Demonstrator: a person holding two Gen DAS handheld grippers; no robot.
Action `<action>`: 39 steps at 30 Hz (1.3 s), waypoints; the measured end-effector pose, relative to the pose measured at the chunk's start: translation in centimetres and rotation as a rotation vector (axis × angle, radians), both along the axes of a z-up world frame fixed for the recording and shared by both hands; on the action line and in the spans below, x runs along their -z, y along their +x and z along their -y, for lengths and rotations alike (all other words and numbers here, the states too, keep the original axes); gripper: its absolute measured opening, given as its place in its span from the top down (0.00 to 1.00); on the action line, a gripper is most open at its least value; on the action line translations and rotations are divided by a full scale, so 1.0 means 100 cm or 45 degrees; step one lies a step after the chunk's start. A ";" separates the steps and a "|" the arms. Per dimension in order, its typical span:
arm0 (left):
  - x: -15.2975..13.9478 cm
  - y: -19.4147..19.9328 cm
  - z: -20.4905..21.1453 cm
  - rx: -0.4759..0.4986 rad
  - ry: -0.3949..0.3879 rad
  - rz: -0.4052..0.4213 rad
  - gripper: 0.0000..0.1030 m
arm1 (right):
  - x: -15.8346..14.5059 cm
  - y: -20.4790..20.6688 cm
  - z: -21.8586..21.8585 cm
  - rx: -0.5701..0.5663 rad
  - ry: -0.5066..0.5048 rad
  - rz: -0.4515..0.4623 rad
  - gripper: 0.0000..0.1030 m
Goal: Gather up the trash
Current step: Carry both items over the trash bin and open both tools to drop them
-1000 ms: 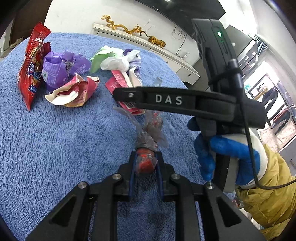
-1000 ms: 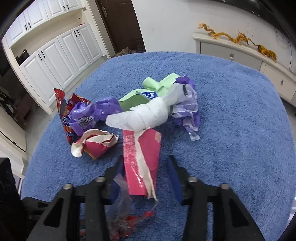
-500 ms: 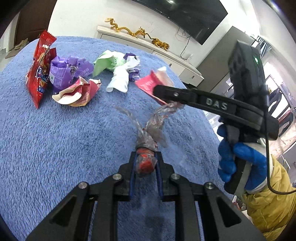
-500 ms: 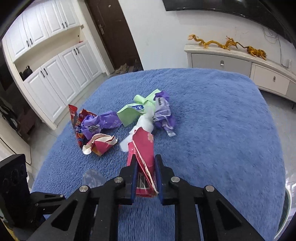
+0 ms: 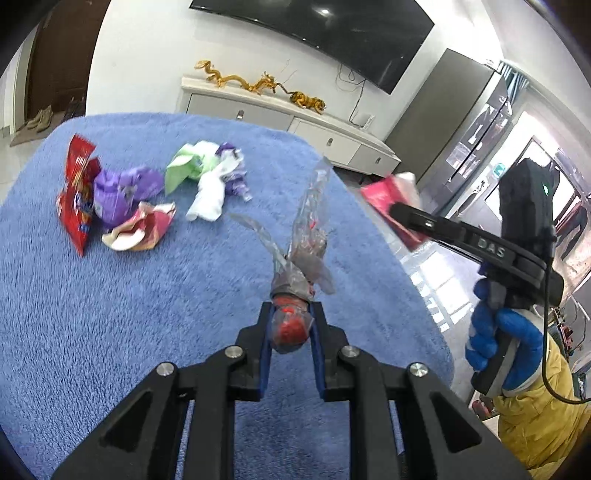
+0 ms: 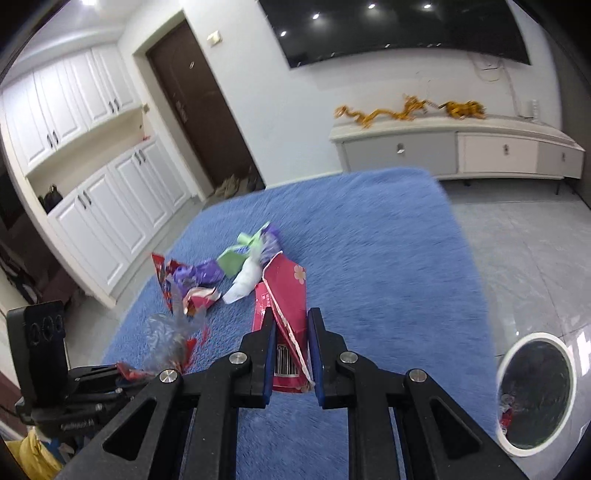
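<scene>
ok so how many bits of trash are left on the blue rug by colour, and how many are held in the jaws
red: 1, snack bag
purple: 2, wrapper, scrap
green: 1, wrapper
white: 1, tissue
pink and white: 1, crumpled wrapper
held: 2, clear plastic wrapper, pink carton
total: 8

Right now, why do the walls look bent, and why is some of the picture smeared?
Both views: fisheye lenses bow the straight walls and the TV. Left wrist view: motion blur smears the pink wrapper in the right gripper. Right wrist view: the blue rug edge streaks; ceiling lights glare on the TV.
</scene>
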State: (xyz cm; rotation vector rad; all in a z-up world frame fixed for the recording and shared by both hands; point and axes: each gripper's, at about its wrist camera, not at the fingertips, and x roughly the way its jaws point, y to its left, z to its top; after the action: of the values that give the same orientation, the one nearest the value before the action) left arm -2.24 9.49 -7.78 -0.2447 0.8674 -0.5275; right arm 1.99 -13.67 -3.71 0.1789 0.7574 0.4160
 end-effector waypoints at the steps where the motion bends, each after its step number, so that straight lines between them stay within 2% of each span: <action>1: -0.003 0.001 0.003 0.006 0.007 0.008 0.83 | -0.004 -0.005 0.009 0.020 0.008 0.015 0.85; 6: -0.018 0.005 0.028 0.055 0.049 0.046 0.83 | -0.016 -0.026 0.058 0.142 0.050 0.070 0.85; 12: -0.034 0.017 0.083 0.166 0.103 0.074 0.83 | -0.018 -0.050 0.134 0.344 0.071 0.103 0.85; 17: -0.044 0.038 0.155 0.295 0.151 0.086 0.83 | -0.010 -0.062 0.198 0.524 0.099 0.100 0.85; 23: -0.044 0.063 0.247 0.437 0.198 0.072 0.83 | 0.020 -0.063 0.256 0.696 0.135 0.040 0.85; 28: -0.024 0.089 0.328 0.542 0.216 -0.006 0.83 | 0.062 -0.055 0.300 0.813 0.180 -0.063 0.85; 32: -0.001 0.110 0.375 0.601 0.209 -0.082 0.83 | 0.091 -0.048 0.331 0.870 0.194 -0.133 0.85; 37: 0.026 0.127 0.415 0.629 0.194 -0.164 0.82 | 0.121 -0.036 0.352 0.911 0.199 -0.213 0.85; 39: 0.038 0.135 0.428 0.634 0.184 -0.205 0.82 | 0.132 -0.032 0.357 0.926 0.205 -0.244 0.82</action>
State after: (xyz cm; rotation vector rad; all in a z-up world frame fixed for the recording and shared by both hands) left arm 11.23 -33.28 -11.53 0.0682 1.1253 -0.9116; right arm -1.24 -49.41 -16.88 0.6283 0.7902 -0.2375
